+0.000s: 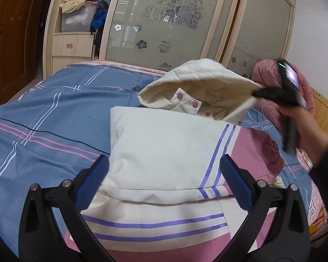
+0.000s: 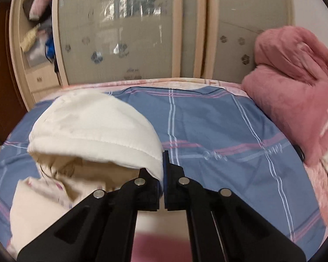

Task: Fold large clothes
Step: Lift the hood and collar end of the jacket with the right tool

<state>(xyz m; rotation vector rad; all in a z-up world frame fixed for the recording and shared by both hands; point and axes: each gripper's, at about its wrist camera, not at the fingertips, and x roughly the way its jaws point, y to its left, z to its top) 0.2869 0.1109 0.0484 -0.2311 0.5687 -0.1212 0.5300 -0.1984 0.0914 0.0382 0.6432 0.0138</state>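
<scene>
A cream and pink jacket (image 1: 164,152) with purple stripes lies partly folded on the blue checked bedspread (image 1: 43,113). Its cream hood (image 1: 196,80) with pink snap buttons is lifted off the bed. In the left wrist view my right gripper (image 1: 257,92), held by a hand at the right, pinches the hood's rim. The right wrist view shows the same hood (image 2: 94,131) with its hem clamped between my right gripper's (image 2: 164,170) shut jaws. My left gripper (image 1: 164,168) hovers open over the folded body, its blue pads (image 1: 94,179) wide apart with nothing between them.
A pink fleece blanket (image 2: 295,91) is heaped at the bed's far right. Behind the bed stands a wardrobe with frosted sliding doors (image 1: 164,21) and an open shelf of clothes (image 1: 83,11). A brown door (image 1: 11,43) is at the left.
</scene>
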